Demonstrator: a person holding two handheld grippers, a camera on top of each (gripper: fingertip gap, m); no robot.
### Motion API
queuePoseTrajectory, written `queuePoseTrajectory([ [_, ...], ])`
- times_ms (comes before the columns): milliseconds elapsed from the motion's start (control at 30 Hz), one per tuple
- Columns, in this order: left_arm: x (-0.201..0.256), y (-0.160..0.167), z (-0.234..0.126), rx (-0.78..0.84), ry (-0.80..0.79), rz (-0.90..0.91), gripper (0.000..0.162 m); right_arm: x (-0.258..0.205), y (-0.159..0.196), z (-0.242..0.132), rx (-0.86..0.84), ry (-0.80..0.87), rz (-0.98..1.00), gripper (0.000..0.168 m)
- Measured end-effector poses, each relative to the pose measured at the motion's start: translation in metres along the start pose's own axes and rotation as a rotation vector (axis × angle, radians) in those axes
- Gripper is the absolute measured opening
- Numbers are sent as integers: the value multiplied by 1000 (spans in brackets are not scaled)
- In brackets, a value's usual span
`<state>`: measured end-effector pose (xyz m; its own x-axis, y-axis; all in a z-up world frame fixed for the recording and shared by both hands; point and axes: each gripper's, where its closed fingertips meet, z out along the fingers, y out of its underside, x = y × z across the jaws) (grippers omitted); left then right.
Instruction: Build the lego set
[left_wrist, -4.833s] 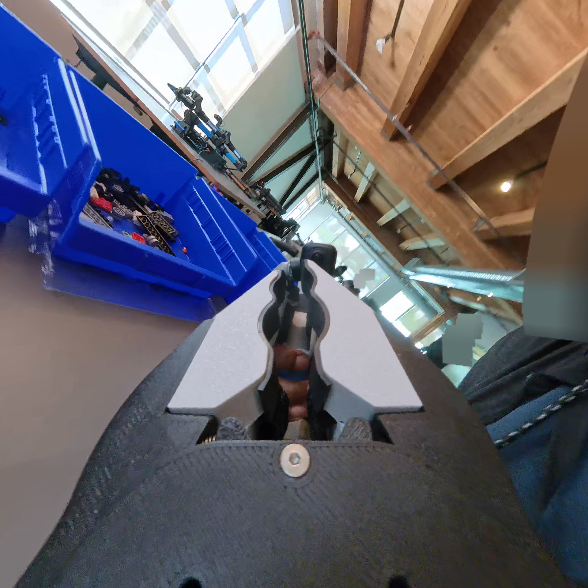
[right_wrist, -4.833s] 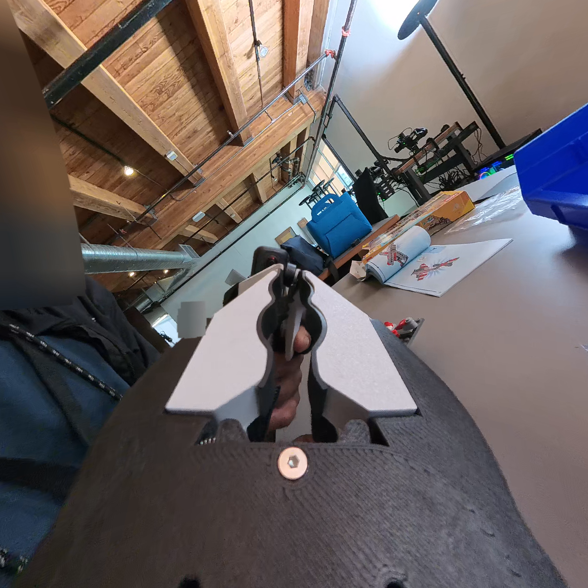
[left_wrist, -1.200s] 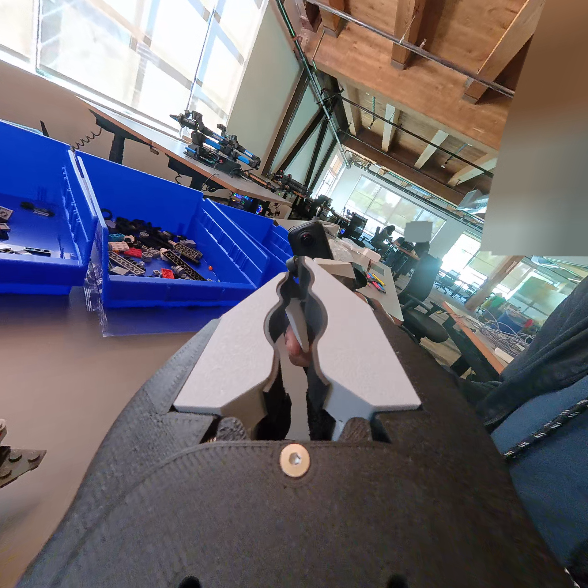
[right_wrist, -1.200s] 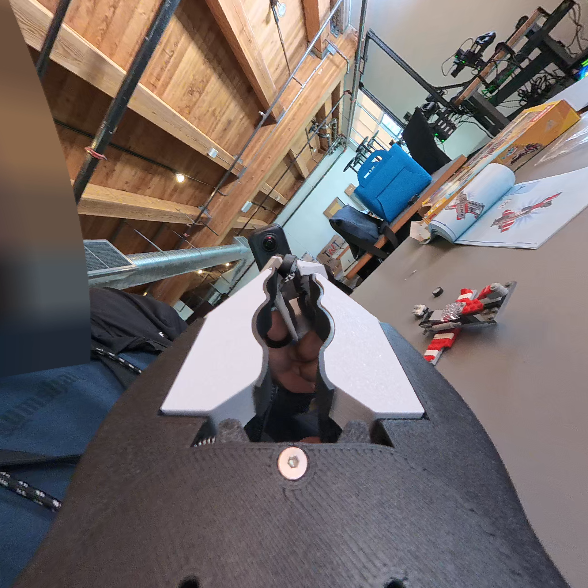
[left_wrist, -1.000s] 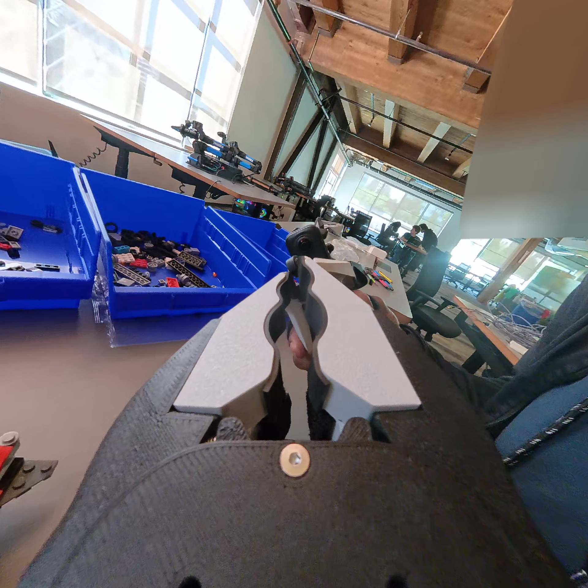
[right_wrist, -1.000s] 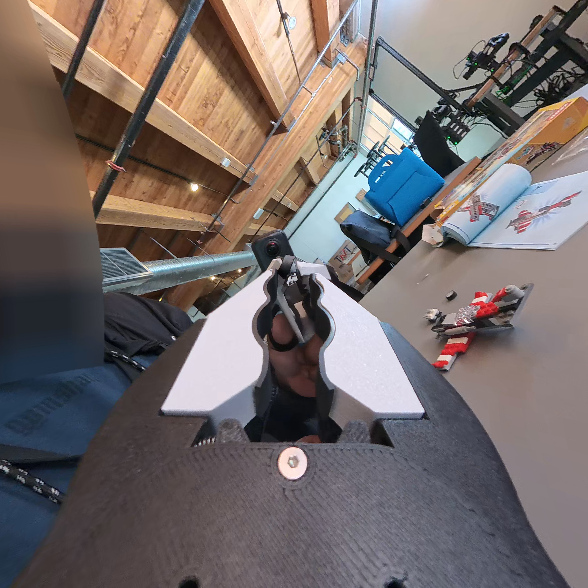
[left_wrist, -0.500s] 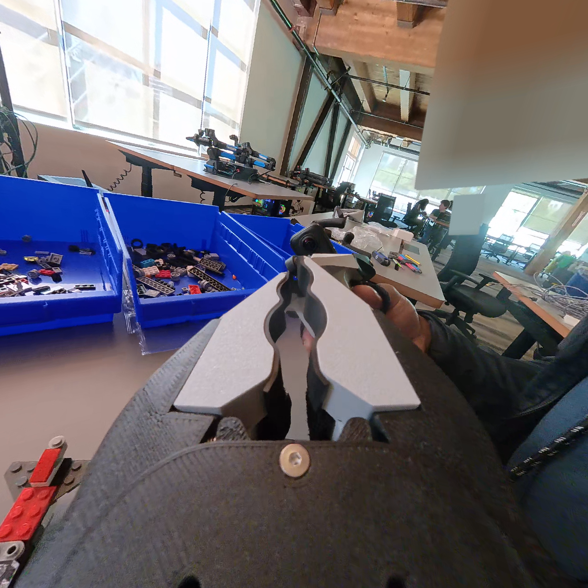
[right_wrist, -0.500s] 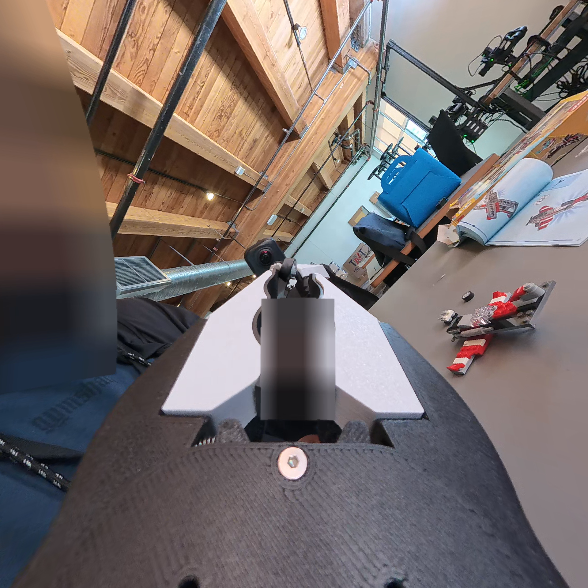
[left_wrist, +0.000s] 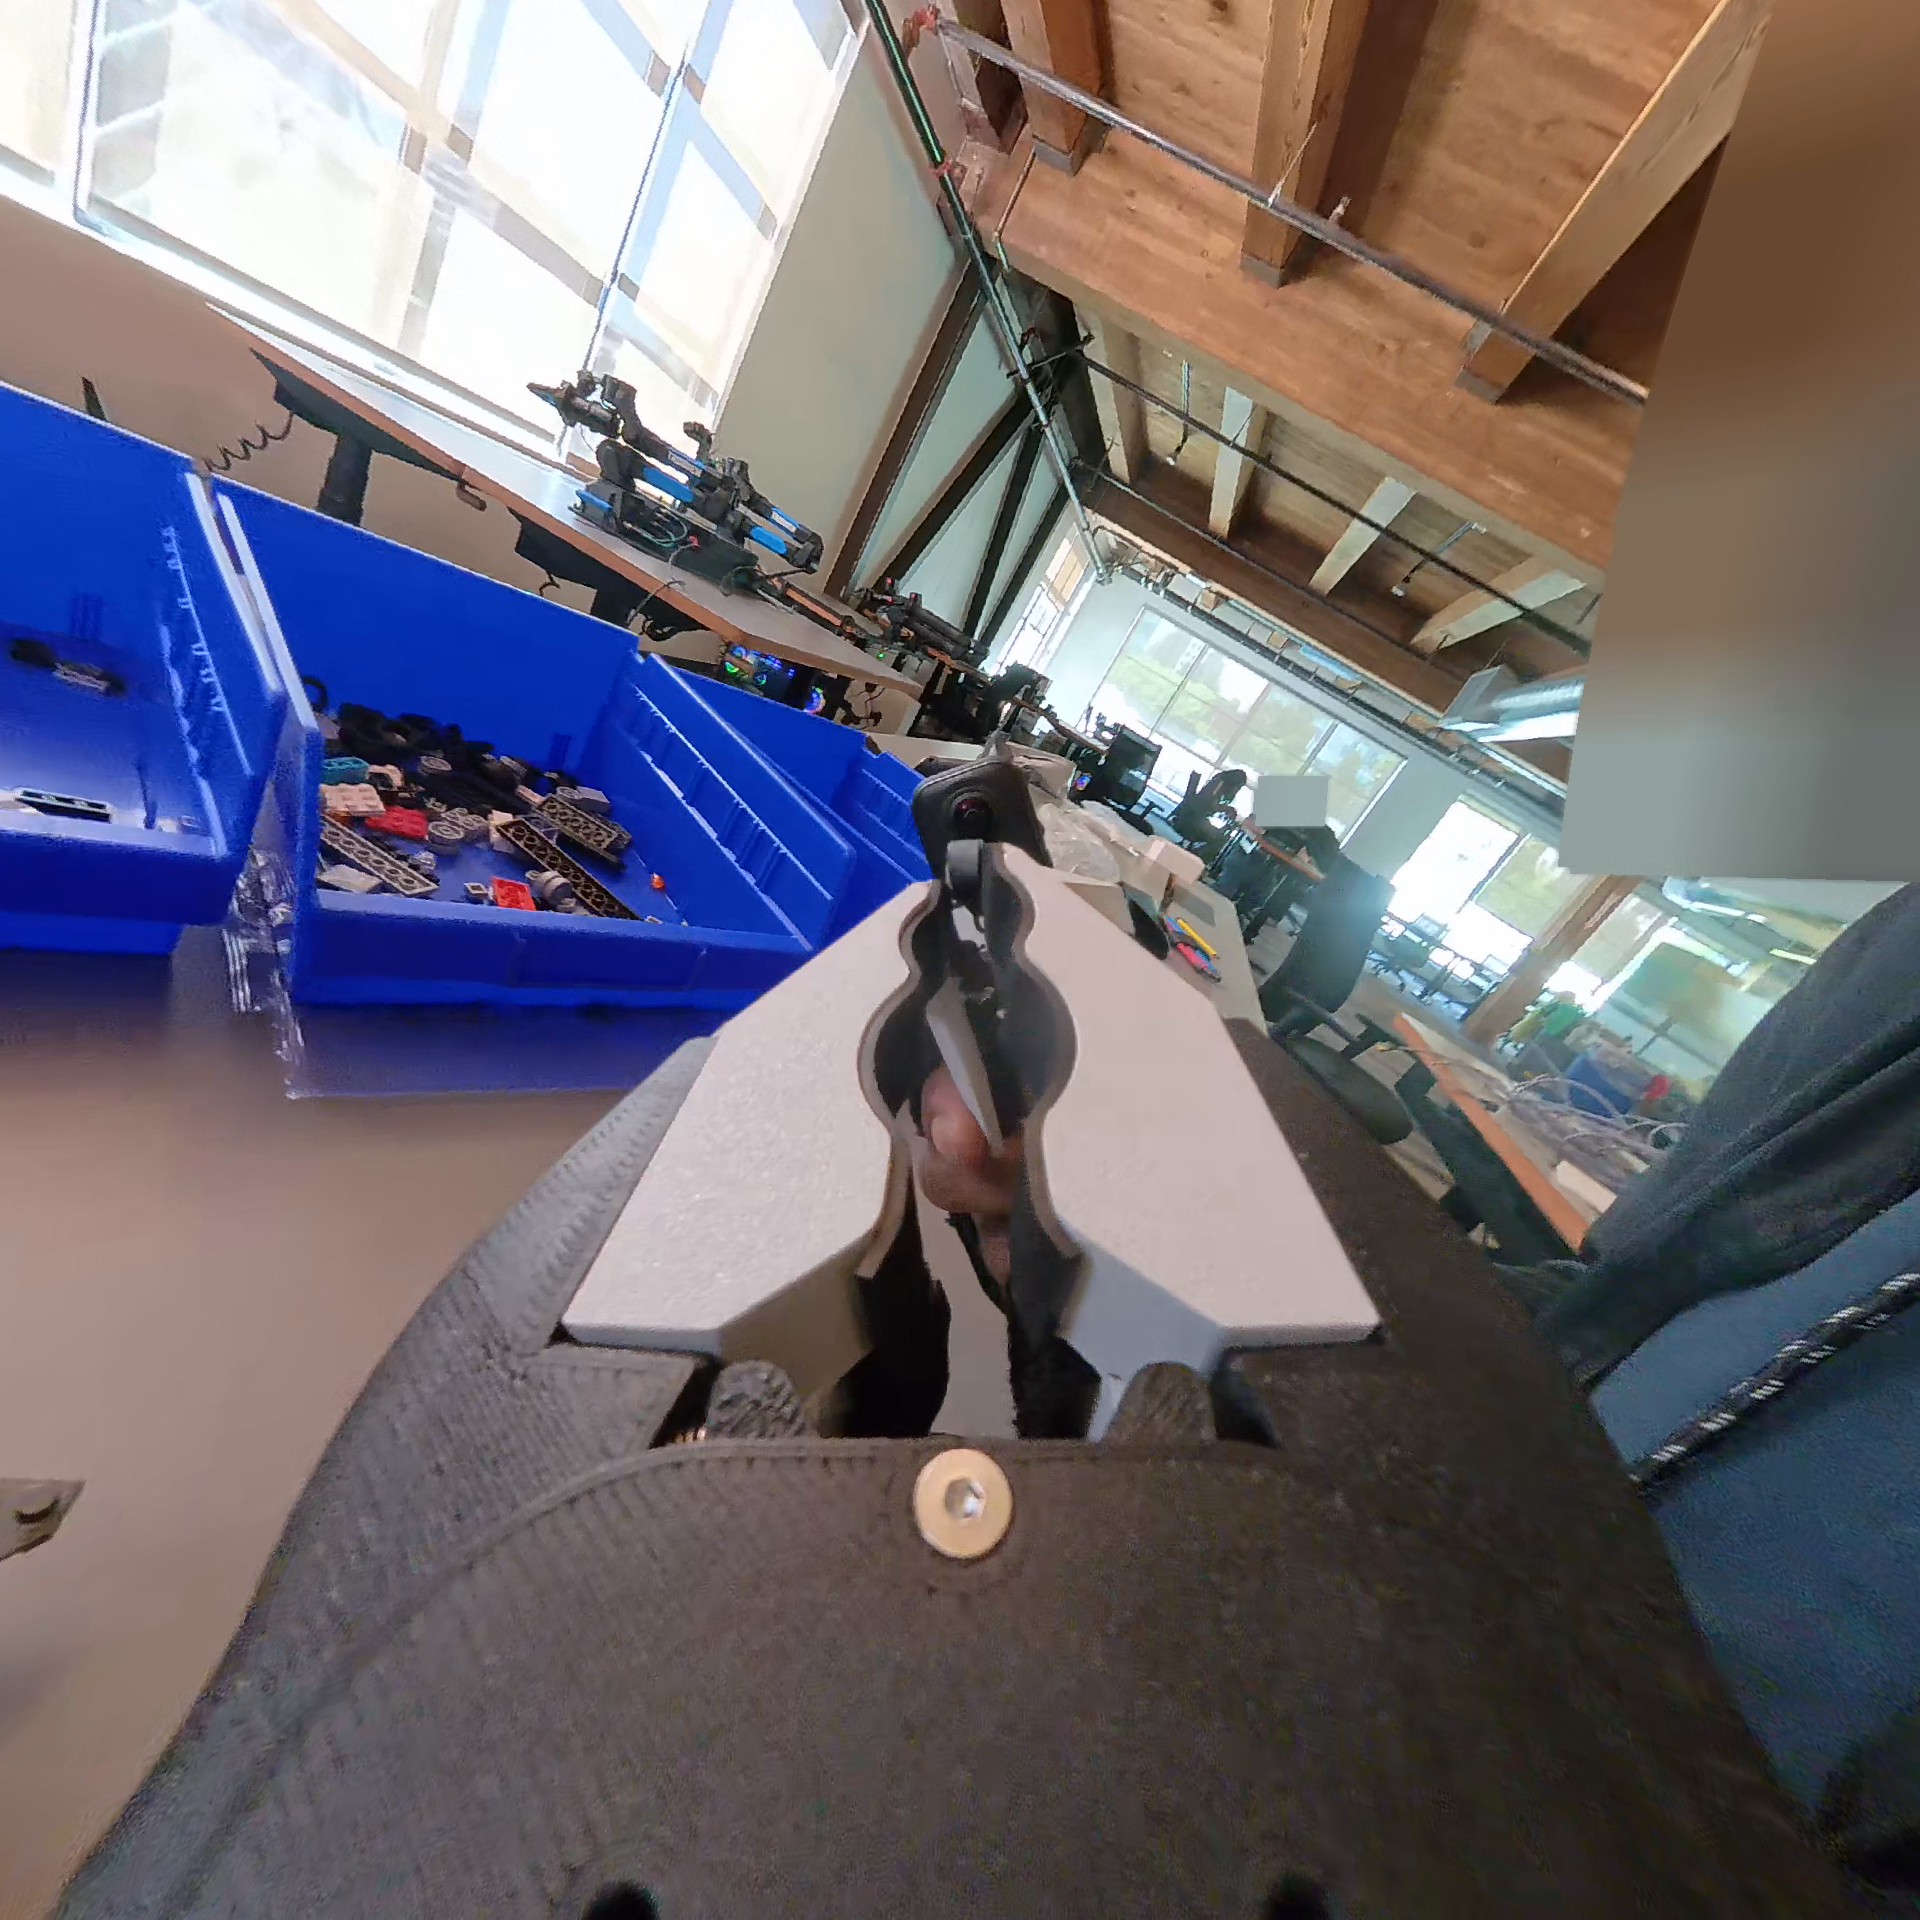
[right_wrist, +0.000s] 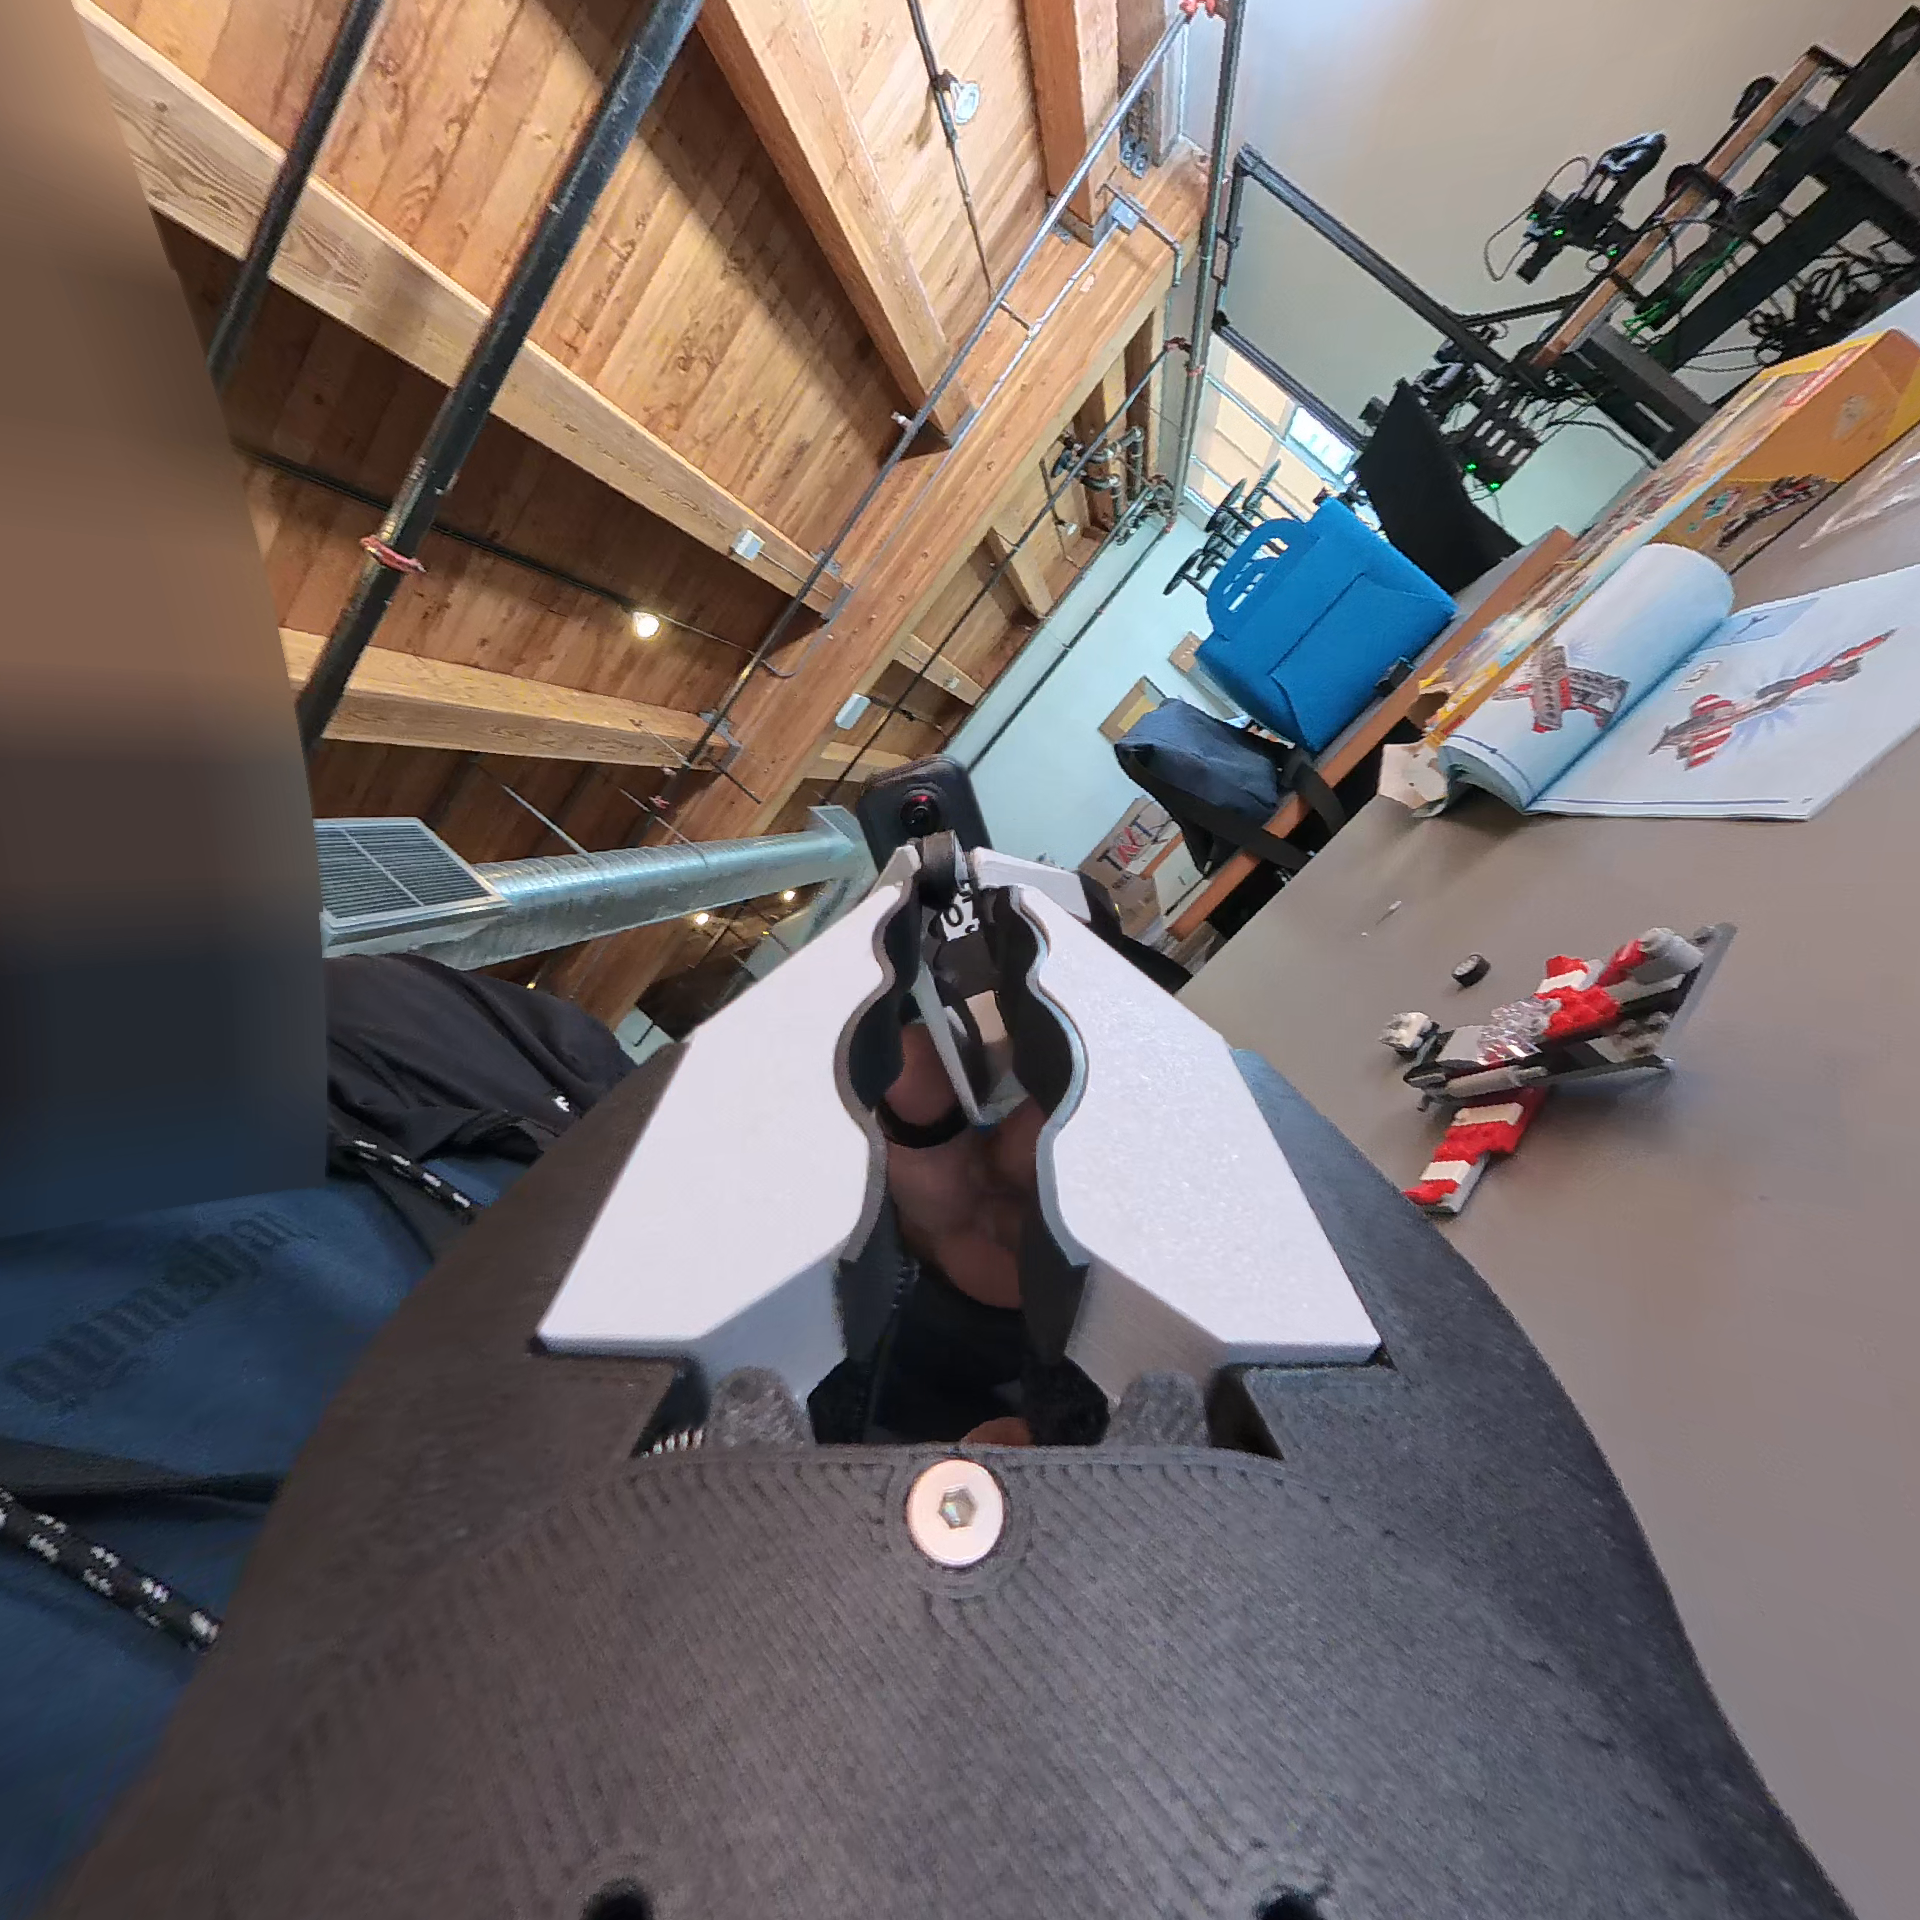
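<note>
My two grippers face each other tip to tip, raised above the table. The left gripper (left_wrist: 964, 883) has its jaws closed, with a small black lego piece (left_wrist: 962, 864) pinched at the tips. The right gripper (right_wrist: 943, 868) is closed the same way on the small black piece (right_wrist: 941, 854). Each view shows the other gripper's camera just beyond the tips, and a hand behind the fingers. A partly built red, white and grey lego model (right_wrist: 1538, 1049) lies on the dark table (right_wrist: 1662, 1351) to the right. Only its grey corner (left_wrist: 31, 1507) shows in the left wrist view.
Two blue bins (left_wrist: 540, 935) (left_wrist: 114, 862) with several loose lego parts stand at the far left. A small black round part (right_wrist: 1470, 968) lies near the model. An open instruction booklet (right_wrist: 1714, 727) and a yellow box (right_wrist: 1787, 436) lie beyond. A person's blue jacket (right_wrist: 156, 1403) is close by.
Both grippers stay closed and tip to tip. The left wrist view dipped toward the table half a second ago and has tilted back up, so the model has slid almost out of it.
</note>
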<state>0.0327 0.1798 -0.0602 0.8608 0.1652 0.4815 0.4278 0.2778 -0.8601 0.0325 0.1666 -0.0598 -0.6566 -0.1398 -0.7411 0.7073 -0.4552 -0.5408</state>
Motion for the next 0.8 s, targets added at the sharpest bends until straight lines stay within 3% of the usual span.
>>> queuePoseTrajectory([
  [800, -6, -2, 1, 38, 39, -196, 4, 5, -1, 0, -16, 74, -92, 6],
])
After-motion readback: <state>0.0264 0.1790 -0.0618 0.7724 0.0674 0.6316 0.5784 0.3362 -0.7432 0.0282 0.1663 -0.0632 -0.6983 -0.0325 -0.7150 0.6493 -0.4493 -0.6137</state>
